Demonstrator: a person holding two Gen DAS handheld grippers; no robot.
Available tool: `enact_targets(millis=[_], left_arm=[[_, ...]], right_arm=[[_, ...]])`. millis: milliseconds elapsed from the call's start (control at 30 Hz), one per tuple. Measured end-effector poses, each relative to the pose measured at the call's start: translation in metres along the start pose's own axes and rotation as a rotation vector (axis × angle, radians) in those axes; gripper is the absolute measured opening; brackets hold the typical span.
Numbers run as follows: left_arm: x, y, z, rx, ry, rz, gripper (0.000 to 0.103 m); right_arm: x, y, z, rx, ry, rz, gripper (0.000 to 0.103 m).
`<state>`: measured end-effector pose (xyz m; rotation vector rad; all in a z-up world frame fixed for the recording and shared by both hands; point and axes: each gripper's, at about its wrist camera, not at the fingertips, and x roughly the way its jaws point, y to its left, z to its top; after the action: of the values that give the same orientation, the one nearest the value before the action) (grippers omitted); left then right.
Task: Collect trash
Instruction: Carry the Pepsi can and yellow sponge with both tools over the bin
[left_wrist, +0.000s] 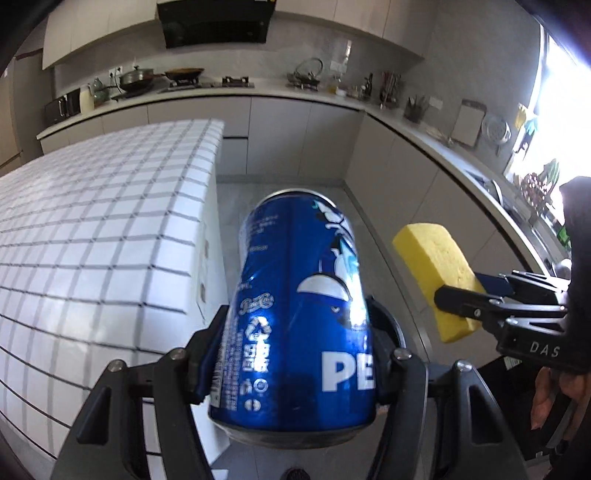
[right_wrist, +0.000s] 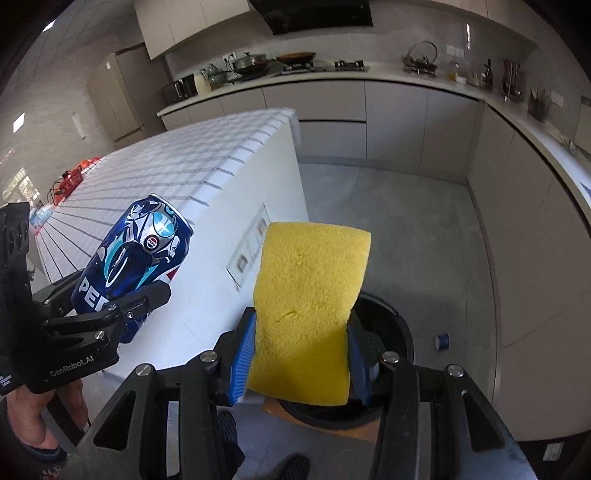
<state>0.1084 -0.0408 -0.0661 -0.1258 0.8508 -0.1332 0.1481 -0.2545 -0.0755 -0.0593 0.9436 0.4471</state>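
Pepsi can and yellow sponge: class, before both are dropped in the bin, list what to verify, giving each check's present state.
1. Left gripper shut on Pepsi can: ok.
2. Right gripper shut on yellow sponge: ok.
3. Black bin open: ok.
4. Sponge over bin mouth: ok.
5. Can over bin mouth: cannot tell.
6. Small blue item on floor collected: not ok.

1 can (left_wrist: 295, 317), 1 sponge (right_wrist: 310, 314), 1 bin (right_wrist: 391, 325)
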Motion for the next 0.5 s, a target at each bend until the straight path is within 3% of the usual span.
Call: enact_targets(millis=[500], left_arm=[[0.063,-0.054,-0.049,0.067,0.157,-0.016,0.063]], right_arm=[[0.054,-0.051,-0.046,-0.013,0.163,0.024,0.048]])
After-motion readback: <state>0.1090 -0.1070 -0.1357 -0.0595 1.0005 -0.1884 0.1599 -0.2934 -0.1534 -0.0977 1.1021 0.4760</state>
